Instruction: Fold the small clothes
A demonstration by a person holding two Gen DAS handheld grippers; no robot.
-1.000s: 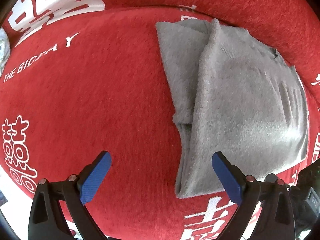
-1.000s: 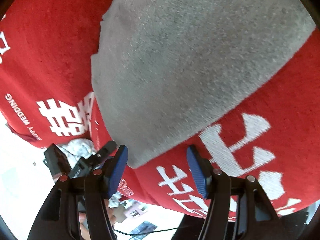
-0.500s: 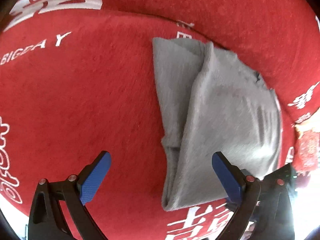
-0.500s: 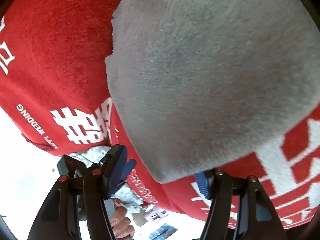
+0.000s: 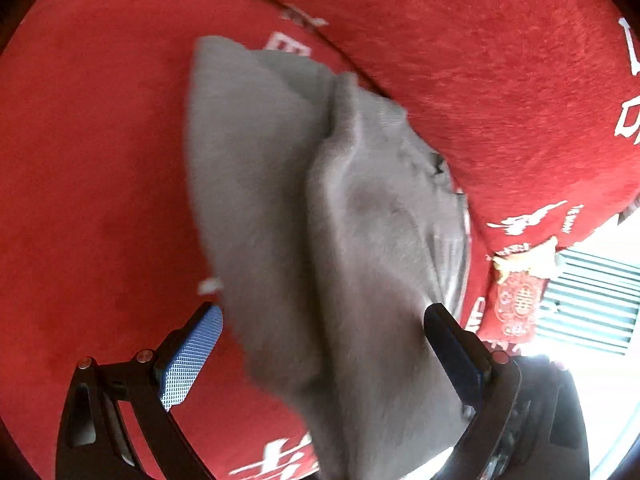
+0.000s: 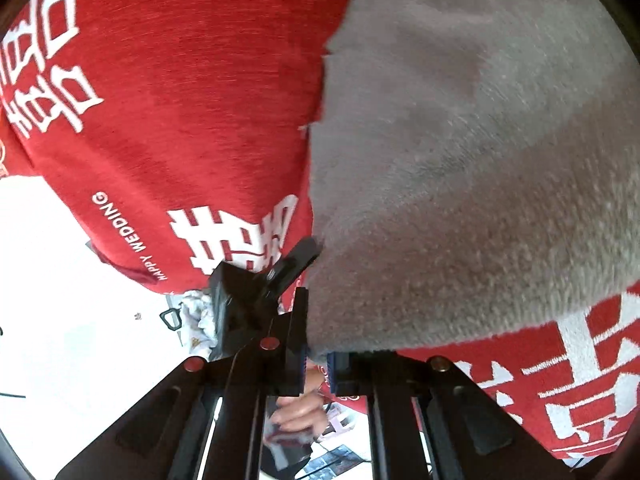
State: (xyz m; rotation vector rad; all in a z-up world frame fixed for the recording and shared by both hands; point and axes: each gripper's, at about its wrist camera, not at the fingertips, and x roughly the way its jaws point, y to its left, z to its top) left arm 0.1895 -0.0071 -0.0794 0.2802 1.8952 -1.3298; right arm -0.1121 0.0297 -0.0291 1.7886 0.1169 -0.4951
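A grey fleecy garment (image 5: 320, 200), folded lengthwise, lies on a red cover with white characters (image 5: 100, 160). Its near end rises off the cover toward the camera. My left gripper (image 5: 322, 320) is open, and that raised end hangs between its blue pads without being pressed. In the right wrist view the same grey garment (image 6: 460, 160) fills the upper right. My right gripper (image 6: 318, 356) is shut on its near corner. The left gripper's black body (image 6: 248, 300) shows just beyond, to the left of that corner.
A red backrest cushion (image 5: 480, 60) rises behind the garment. A red packet (image 5: 520, 300) hangs at the cover's right edge, before a striped slatted surface (image 5: 592, 300). White floor (image 6: 60, 280) lies below the cover's edge, with a person's hand (image 6: 296, 412) and patterned cloth (image 6: 196, 320).
My right gripper has closed on the garment's near corner and lifted it. My left gripper has tipped down and slid right, so the raised cloth now hangs between its fingers.
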